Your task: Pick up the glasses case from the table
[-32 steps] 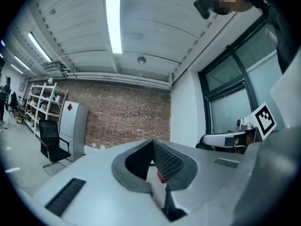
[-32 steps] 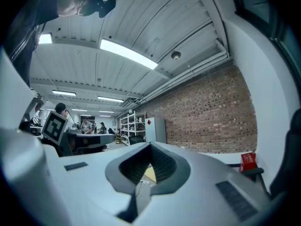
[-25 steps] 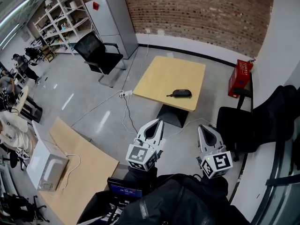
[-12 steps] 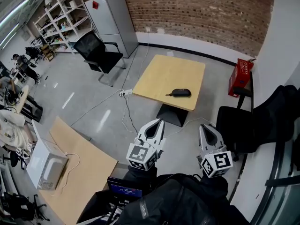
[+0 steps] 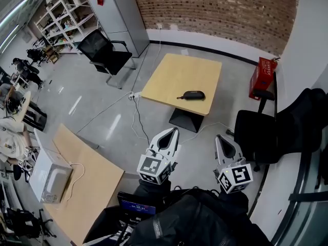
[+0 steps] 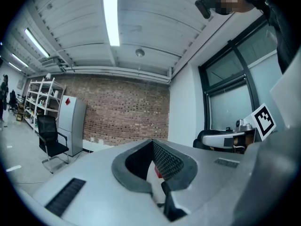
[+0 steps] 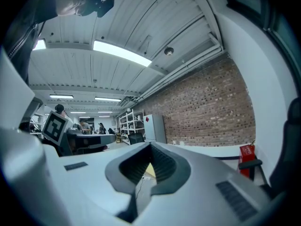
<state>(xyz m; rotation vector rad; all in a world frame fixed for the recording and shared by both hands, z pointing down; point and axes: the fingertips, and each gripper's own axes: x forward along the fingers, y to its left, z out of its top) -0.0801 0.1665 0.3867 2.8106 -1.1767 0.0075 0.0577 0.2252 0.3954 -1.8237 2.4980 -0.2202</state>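
The dark oval glasses case [image 5: 190, 95] lies near the front edge of a square wooden table [image 5: 179, 70], some way ahead of me across the floor. My left gripper [image 5: 173, 130] and right gripper [image 5: 219, 137] are held side by side in front of my body, pointing level toward the table and well short of it. In the left gripper view the left gripper [image 6: 152, 142] has its jaws closed together with nothing in them. The right gripper [image 7: 150, 146] is also shut and empty, with a sliver of the table showing behind its jaws.
A black office chair [image 5: 105, 53] and a grey cabinet [image 5: 120, 14] stand left of the table. A red box [image 5: 263, 80] and a dark chair [image 5: 259, 137] are to its right. Cables [image 5: 134, 118] trail over the floor. At lower left, a second wooden table [image 5: 95, 181] carries a white appliance [image 5: 48, 177].
The head view has shifted slightly, so the table and case sit a bit higher and further left in the picture. Both grippers stay shut, side by side.
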